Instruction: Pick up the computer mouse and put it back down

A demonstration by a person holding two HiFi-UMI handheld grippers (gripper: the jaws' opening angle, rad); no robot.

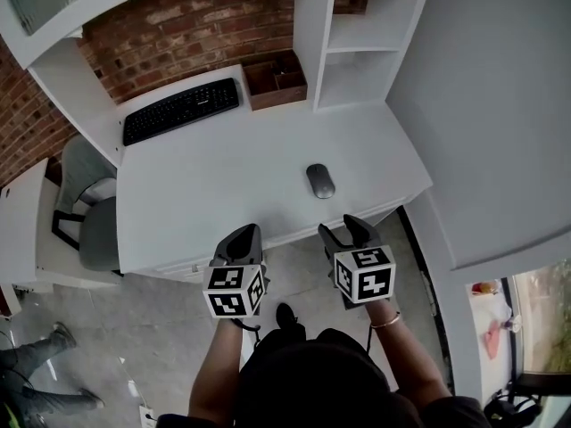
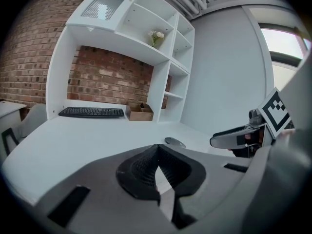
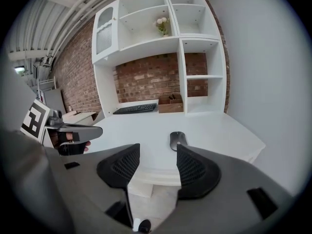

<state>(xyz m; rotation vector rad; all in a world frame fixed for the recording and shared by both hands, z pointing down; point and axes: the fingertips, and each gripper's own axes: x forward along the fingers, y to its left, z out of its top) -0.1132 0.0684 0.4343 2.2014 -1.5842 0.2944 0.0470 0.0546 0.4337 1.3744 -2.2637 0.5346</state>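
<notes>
At far left a grey chair [image 1: 94, 226] sits beside the white surface [image 1: 205, 194], and a black keyboard [image 1: 181, 110] lies along its back edge. My left gripper [image 1: 245, 233] hovers at the near edge, jaws pressed together on nothing. The computer mouse [image 1: 320, 181] rests flat on the surface, right of centre — untouched. My right gripper [image 1: 350, 225] hangs at the near edge, jaws spread wide and empty — the mouse lies beyond them.

No text can be read (the cubes [image 1: 234, 291] carry only square markers).
</notes>
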